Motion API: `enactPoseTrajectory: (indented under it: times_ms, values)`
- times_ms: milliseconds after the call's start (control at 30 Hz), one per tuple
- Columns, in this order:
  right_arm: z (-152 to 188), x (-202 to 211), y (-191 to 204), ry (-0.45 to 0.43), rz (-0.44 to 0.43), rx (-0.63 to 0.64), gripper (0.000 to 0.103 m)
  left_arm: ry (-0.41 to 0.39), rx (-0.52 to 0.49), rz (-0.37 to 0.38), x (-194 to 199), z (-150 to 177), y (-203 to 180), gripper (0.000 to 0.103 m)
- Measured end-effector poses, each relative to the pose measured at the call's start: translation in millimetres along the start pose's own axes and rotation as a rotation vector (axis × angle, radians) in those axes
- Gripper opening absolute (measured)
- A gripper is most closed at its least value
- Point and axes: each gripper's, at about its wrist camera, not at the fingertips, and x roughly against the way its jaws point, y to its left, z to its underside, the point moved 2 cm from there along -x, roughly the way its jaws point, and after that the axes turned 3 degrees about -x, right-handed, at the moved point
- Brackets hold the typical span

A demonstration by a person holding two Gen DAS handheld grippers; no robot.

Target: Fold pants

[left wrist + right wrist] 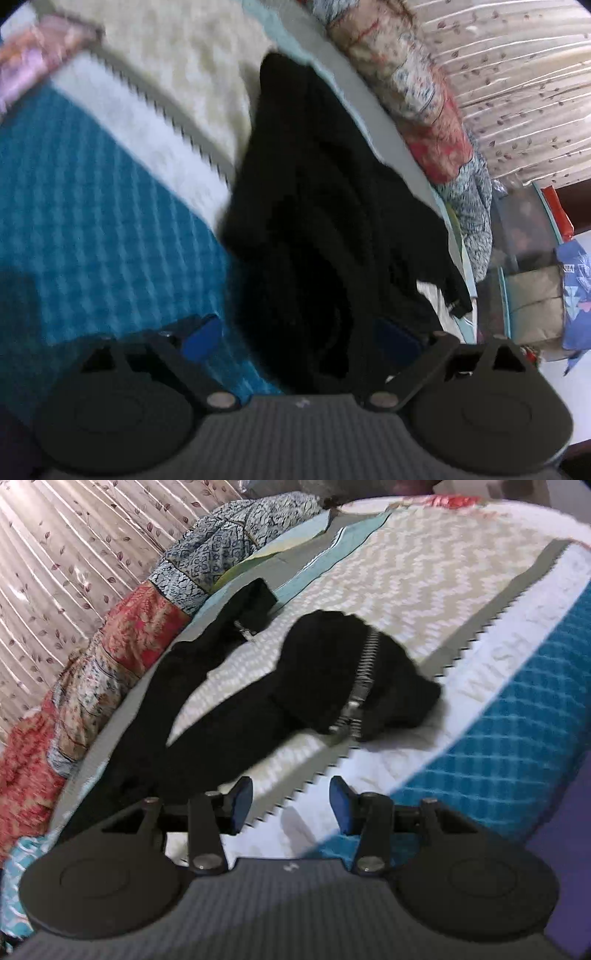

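Both views blurred. Black pants [258, 701] lie crumpled on the bed [424, 572], folds unreadable. Left hand-held gripper [299, 336] spread wide, pants between fingers, contact unclear; right hand-held gripper [291, 805] released, empty.

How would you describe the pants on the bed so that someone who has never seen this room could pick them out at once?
Look at the bed, covered by a blanket with cream zigzag and teal checked bands. Beside the long floral bolster along the curtain side lie the pants, crumpled. They are the only solid black thing there, with a silver zipper running down one bunched end.
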Motion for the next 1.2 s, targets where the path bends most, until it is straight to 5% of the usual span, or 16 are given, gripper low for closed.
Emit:
enactPoseTrajectory:
  times_ms: [133,167,233,300,367,433,500,567,633,767,1000,1100,1133,1167,1200]
  values:
    - [-14,-7,-10,-0.043,-0.022,-0.046,0.071,0.015,0.036,0.023,-22,6,-7,0.098]
    - [-18,-10,-17,-0.054,-0.011,-0.079,0.071,0.015,0.044,0.017,-27,6,-8,0.091]
    - [-22,-20,-30,-0.061,0.000,-0.142,0.070,0.027,0.055,0.009,-37,5,-10,0.057]
    - [-26,-27,-35,-0.070,-0.006,-0.159,0.065,0.063,0.073,0.004,-44,5,-10,0.011]
    - [-42,-31,-36,-0.075,-0.012,-0.172,0.033,0.049,0.073,-0.005,-37,3,-12,0.010]
    - [-72,-25,-38,-0.148,-0.079,-0.229,0.029,-0.010,0.042,-0.008,-16,-3,-18,0.010]
    - [-109,-18,-40,-0.251,-0.130,-0.270,0.031,-0.071,0.025,0.000,5,-11,-23,0.010]
    - [-143,-18,-37,-0.352,-0.092,-0.260,0.047,-0.115,0.030,0.000,21,-18,-22,0.010]
    - [-162,-21,-39,-0.378,-0.049,-0.279,0.049,-0.117,0.041,-0.023,23,-20,-20,0.010]
    - [-154,-19,-49,-0.348,-0.063,-0.240,0.055,-0.094,0.035,-0.069,13,-10,-18,0.010]
    - [-116,-42,-58,-0.199,0.043,-0.143,0.062,-0.083,0.037,-0.085,14,-15,-23,0.010]
    - [-126,-72,-52,-0.142,0.032,-0.179,0.075,-0.103,0.031,-0.070,22,-20,-33,0.010]
    - [-130,-84,-48,-0.111,0.037,-0.171,0.066,-0.106,0.033,-0.068,25,-22,-36,0.010]
    - [-134,-96,-44,-0.080,0.081,-0.154,0.046,-0.108,0.036,-0.066,27,-24,-40,0.010]
    - [-139,-103,-39,-0.057,0.158,-0.143,0.011,-0.113,0.042,-0.063,32,-26,-44,0.009]
